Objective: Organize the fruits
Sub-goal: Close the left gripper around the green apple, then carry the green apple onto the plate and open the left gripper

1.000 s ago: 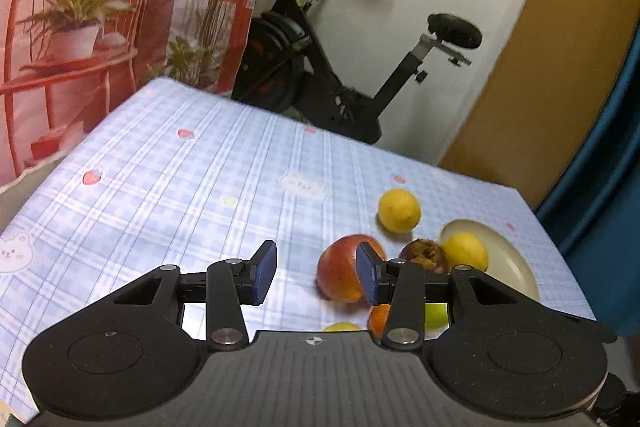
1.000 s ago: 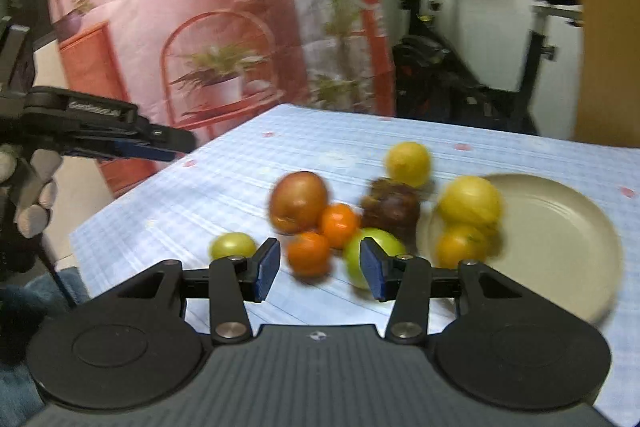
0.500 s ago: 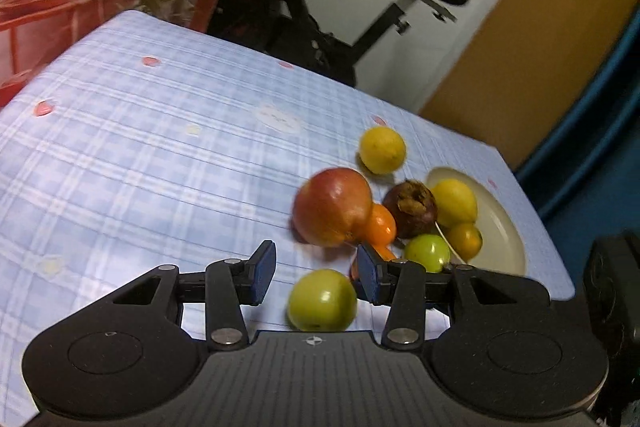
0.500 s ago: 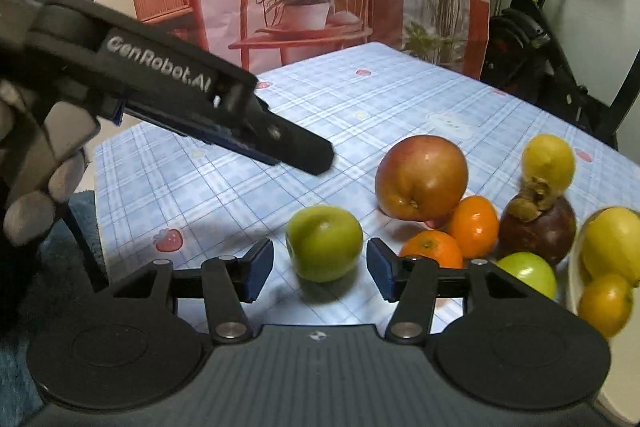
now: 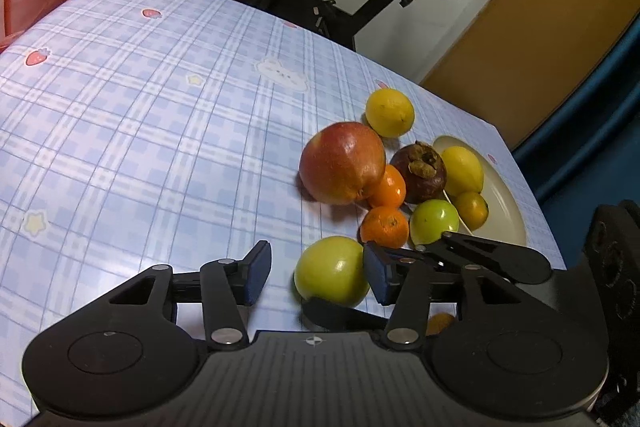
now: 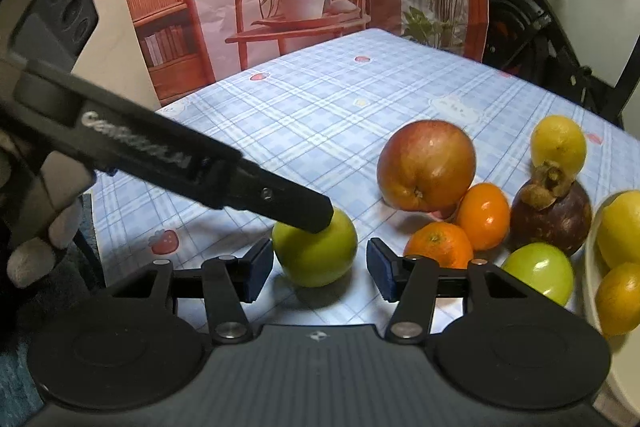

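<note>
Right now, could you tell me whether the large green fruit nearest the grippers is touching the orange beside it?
Apart. The right wrist view shows tablecloth between the green fruit and the orange.

On the worktop (image 5: 140,147), the plate (image 5: 508,199) sits at three o'clock of the fruit cluster; one apple (image 5: 331,273) lies apart at six, a lemon (image 5: 390,113) at twelve.

Dim, warm indoor light; my views bend at their fisheye edges, fruit casts soft shadows, and near parts blur.
</note>
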{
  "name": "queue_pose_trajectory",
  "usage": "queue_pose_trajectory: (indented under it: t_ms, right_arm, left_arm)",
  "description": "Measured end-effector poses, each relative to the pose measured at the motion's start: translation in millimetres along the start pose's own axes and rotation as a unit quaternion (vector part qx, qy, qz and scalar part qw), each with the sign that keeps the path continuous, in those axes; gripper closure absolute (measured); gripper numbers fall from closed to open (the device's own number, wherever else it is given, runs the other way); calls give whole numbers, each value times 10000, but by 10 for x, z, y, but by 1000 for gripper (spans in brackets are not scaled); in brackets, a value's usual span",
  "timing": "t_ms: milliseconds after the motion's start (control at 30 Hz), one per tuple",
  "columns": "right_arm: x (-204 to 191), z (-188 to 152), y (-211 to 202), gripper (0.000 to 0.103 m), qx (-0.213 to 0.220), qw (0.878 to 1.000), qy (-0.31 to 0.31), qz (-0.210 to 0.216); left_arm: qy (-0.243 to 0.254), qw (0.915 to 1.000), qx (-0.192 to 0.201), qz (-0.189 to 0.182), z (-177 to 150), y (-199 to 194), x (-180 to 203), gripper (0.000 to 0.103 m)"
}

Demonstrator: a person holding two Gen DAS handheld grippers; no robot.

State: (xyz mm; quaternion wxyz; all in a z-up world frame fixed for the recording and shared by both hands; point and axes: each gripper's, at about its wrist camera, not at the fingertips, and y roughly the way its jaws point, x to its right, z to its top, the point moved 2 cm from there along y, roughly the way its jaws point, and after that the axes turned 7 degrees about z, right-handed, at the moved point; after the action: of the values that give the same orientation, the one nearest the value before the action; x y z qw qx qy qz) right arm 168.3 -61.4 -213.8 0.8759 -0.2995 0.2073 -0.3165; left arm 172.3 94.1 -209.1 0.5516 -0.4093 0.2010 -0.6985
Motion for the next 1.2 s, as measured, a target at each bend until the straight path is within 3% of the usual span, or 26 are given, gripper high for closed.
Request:
queue_pose_trajectory:
  t_ms: [233,400,667,867,1067,1200]
  right_arm:
    - [6,-43,-27,54,-53,9999,125,57]
    - [14,-118,-203,54,172,9994,293,54]
    - [85,-58,-714,54,846,9952,429,-252]
    - [326,91,-1199,54,1324,9877,465,-688]
    - [802,206,-1527,54,1556,9793,596,-1150]
    - [1219,160,-1539,54,1538,9751,854,-1349]
  left_arm:
    - [32,9995,-183,-267,-59,50,44,48]
    - [257,9985,-165,-454,-86,25,218,55]
    - [835,9946,320,-532,49,-167,751,55]
    - [1523,9840,668,-637,302,-191,1362,55]
    - [2125,9712,722,-794,611,156,1999,55]
    - [2227,9704,411,-837,784,589,2280,54]
